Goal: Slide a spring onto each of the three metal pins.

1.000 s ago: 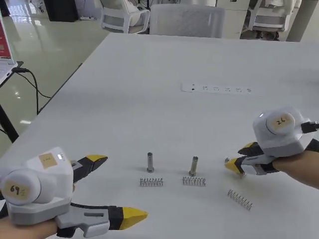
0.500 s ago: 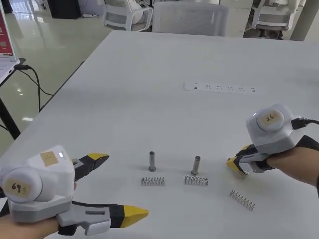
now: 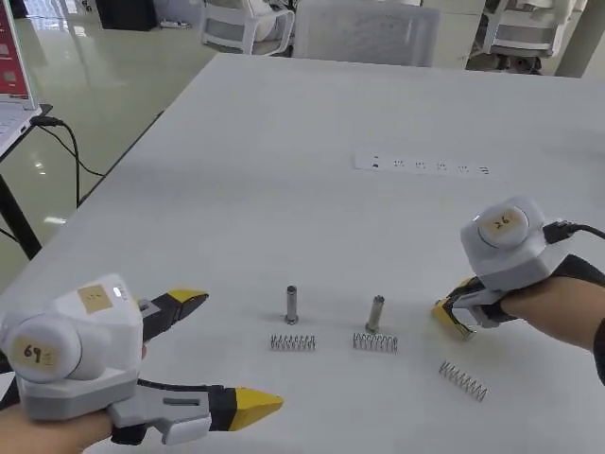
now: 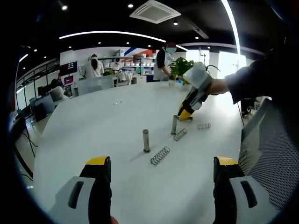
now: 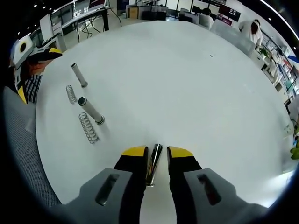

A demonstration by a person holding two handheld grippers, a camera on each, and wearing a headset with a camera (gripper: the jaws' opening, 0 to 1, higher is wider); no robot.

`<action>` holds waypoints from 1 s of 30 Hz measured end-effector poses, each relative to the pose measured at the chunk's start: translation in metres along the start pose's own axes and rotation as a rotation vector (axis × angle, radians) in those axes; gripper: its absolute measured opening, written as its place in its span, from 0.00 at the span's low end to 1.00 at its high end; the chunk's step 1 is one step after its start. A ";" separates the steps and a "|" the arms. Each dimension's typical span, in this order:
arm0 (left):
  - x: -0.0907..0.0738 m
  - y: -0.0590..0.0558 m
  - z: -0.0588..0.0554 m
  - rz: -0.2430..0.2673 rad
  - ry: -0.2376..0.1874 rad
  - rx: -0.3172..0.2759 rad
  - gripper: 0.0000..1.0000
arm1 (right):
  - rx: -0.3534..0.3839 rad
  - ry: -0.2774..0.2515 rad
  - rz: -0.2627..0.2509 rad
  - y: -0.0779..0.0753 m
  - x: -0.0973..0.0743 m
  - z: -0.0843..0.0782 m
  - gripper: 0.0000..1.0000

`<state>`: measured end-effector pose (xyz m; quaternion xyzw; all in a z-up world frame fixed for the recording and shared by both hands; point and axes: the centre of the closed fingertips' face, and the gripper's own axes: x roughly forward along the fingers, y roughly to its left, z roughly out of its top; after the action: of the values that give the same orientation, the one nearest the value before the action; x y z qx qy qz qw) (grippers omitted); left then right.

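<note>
White desk [image 3: 284, 142], matt top, carrying all items listed.

1. Left claw [image 3: 241, 352], grey body with yellow tips, nearest the wearer at the desk's near left. Released: jaws spread wide, nothing between them, tips aimed towards the pins.
2. Right spring [image 3: 463, 380], lying flat and slanted on the near right of the desk, apart from the other parts and just to the near side of the right claw.
3. Left spring [image 3: 293, 342] and middle spring [image 3: 375, 342], both lying flat and level, side by side but apart. Each rests just on the near side of a pin.
4. Left pin [image 3: 291, 305] and middle pin [image 3: 376, 313], metal, standing upright on the desk, each bare.
5. Right claw [image 3: 452, 317], to the right of the middle pin, tips down at the desk. In the right gripper view, jaws drawn close on either side of the third pin [image 5: 153, 163]. Whether they press it or merely flank it cannot be told.
6. Power strip [image 3: 421, 166], white, lying flat well beyond the pins.
7. Grey chair [image 3: 364, 33], at the desk's far edge.
</note>
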<state>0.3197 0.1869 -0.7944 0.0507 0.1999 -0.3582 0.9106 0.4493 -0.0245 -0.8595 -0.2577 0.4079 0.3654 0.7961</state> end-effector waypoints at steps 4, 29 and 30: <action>0.000 0.001 0.000 0.000 -0.002 -0.003 0.90 | -0.008 0.020 -0.009 -0.003 0.003 -0.001 0.17; 0.000 0.002 -0.002 0.003 -0.003 -0.012 0.89 | 0.112 0.096 0.011 0.007 -0.001 -0.004 0.10; 0.000 0.002 -0.002 0.003 -0.004 -0.012 0.89 | 0.119 0.096 0.009 0.007 -0.001 -0.004 0.10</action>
<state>0.3203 0.1891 -0.7960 0.0450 0.2000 -0.3556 0.9119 0.4419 -0.0235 -0.8614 -0.2256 0.4679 0.3312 0.7877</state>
